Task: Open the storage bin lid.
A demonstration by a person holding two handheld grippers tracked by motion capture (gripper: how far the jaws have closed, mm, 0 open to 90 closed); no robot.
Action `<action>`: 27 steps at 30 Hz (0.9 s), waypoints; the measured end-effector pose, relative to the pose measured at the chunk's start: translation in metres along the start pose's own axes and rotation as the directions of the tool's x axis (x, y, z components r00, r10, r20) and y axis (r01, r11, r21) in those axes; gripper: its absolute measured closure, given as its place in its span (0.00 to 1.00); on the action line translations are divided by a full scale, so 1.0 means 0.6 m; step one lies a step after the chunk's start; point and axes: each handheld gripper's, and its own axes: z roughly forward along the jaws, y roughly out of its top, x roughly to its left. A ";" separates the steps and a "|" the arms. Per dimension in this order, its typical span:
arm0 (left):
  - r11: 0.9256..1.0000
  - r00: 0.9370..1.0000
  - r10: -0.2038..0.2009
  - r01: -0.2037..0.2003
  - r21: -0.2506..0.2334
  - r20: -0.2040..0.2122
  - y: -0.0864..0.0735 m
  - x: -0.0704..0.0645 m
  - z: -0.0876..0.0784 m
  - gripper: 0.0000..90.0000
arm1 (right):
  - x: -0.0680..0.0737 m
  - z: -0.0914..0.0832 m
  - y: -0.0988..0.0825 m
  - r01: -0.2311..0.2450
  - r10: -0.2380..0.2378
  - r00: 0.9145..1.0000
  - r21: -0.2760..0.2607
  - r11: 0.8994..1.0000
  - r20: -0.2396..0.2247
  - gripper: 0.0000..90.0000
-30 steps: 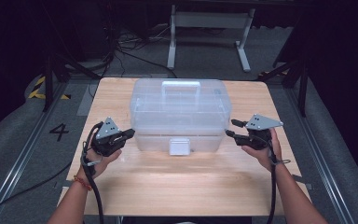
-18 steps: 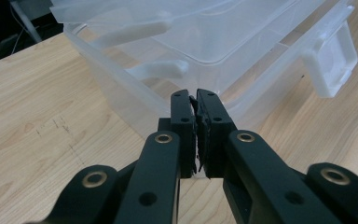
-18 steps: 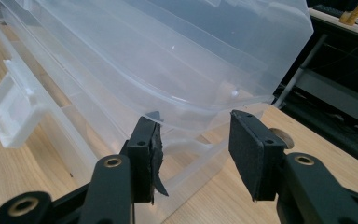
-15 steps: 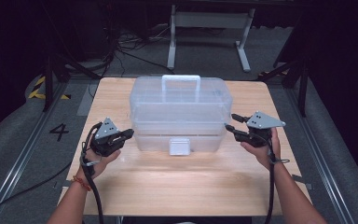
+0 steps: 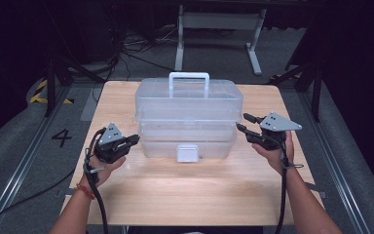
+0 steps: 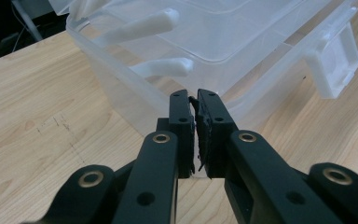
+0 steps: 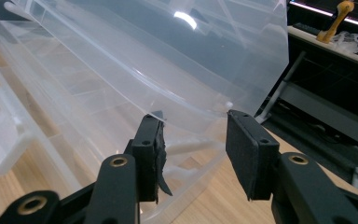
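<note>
The clear box (image 5: pixel 187 112) sits in the middle of the frame in the high view, on the far half of the wooden table (image 5: pixel 190 195), with its white latch (image 5: pixel 187 152) facing the bottom of the picture. 1 second ago its outline was smeared and its white handle (image 5: pixel 189 78) lay within the outline of the lid. Now the box is sharp and at rest, and the handle stands up past its far edge, toward the top centre of the frame, so I judge that the box has just settled into place. The left gripper (image 5: pixel 132 140), at the lower left of the box, has hardly shifted. Its jaws are together with nothing between them, the tips just short of the box's lower wall in the left gripper view. The right gripper (image 5: pixel 243 123), right of centre, has edged in toward the box's right end, and its jaws have just been closing. They stand apart, with the rim of that end in line with the gap, and I cannot tell whether either pad touches it. My reading is that the 2 hands are lining up on the box's 2 ends, and that the right side is nearer to a grip than the left.
</note>
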 end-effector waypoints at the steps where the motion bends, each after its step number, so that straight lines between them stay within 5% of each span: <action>1: 1.000 1.000 0.001 -0.001 -0.001 0.001 0.000 0.001 0.000 0.94 | -0.001 0.000 0.003 -0.002 0.002 1.000 -0.004 1.000 0.004 0.64; 27: 1.000 1.000 0.001 -0.001 -0.008 0.002 0.000 0.002 0.000 0.93 | -0.022 0.026 0.040 -0.036 0.039 0.997 -0.048 0.998 0.061 0.68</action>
